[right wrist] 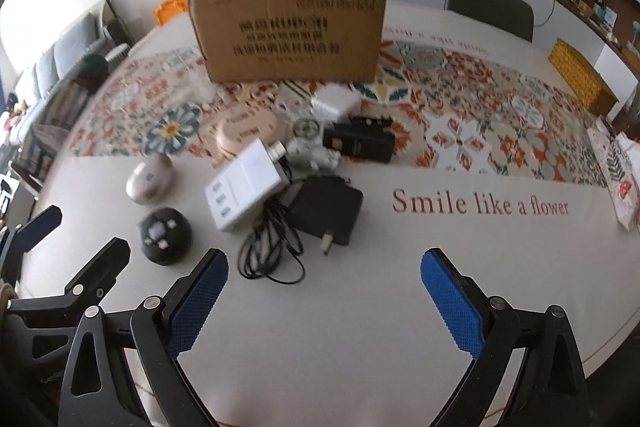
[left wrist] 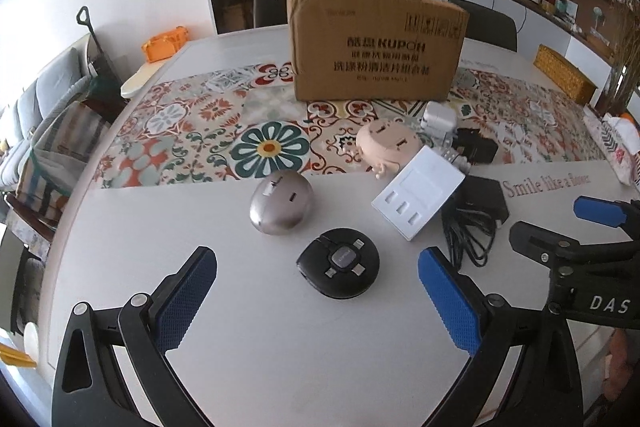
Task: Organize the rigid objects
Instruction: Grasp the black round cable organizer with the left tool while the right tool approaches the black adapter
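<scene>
Several chargers and hubs lie on the table before an open cardboard box (left wrist: 378, 41) (right wrist: 292, 23). My left gripper (left wrist: 316, 291) is open and empty, just short of a black round hub (left wrist: 339, 267) (right wrist: 165, 235). Beyond lie a silver egg-shaped charger (left wrist: 281, 201) (right wrist: 149, 178), a pink round hub (left wrist: 386, 143) (right wrist: 246, 135), a white power strip (left wrist: 420, 199) (right wrist: 244, 183) and a black adapter with coiled cable (left wrist: 476, 211) (right wrist: 326, 207). My right gripper (right wrist: 324, 291) is open and empty, near the cable; it shows at the right edge of the left wrist view (left wrist: 560, 227).
A white plug cube (right wrist: 335, 103), small white parts (right wrist: 312, 147) and a black power bank (right wrist: 360, 141) lie behind the pile. A patterned runner (right wrist: 480, 107) crosses the table. A yellow woven box (right wrist: 580, 77) and a printed bag (right wrist: 624, 171) sit far right. Chairs stand behind.
</scene>
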{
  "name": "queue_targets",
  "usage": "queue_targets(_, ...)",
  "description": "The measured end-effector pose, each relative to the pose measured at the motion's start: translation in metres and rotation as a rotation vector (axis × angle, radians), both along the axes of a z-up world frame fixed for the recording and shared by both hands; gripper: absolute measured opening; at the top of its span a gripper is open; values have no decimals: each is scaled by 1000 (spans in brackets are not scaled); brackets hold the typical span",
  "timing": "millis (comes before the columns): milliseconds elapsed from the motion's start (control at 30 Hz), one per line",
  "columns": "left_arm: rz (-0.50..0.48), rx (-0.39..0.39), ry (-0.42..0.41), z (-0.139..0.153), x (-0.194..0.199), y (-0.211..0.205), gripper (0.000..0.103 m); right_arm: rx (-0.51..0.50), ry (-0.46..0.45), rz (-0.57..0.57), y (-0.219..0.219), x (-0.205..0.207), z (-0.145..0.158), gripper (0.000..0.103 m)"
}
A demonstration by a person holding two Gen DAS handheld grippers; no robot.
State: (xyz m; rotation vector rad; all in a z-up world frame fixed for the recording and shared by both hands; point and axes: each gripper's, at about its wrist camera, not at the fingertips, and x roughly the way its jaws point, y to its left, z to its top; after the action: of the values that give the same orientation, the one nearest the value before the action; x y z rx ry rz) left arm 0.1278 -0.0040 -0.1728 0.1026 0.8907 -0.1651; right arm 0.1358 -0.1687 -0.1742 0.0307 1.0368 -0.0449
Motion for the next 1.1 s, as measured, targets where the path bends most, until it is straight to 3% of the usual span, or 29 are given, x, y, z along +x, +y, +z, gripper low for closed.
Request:
queue_targets(167, 21, 19, 29, -28, 8, -9, 101, 30, 53, 16, -11, 6, -22, 96)
queue_targets(400, 38, 29, 39, -51, 16, -20, 88, 1, 65, 91, -7, 10, -36, 96)
queue_targets(700, 79, -6, 52, -64, 26, -14, 79, 32, 50, 129, -7, 20, -43, 96)
queue_targets(900, 72, -22, 38, -63, 27, -16, 62, 44, 51, 143, -5, 23, -44, 96)
queue_targets(1100, 55, -26, 46, -63, 28, -16, 62, 49, 39, 145, -6, 22, -37, 96)
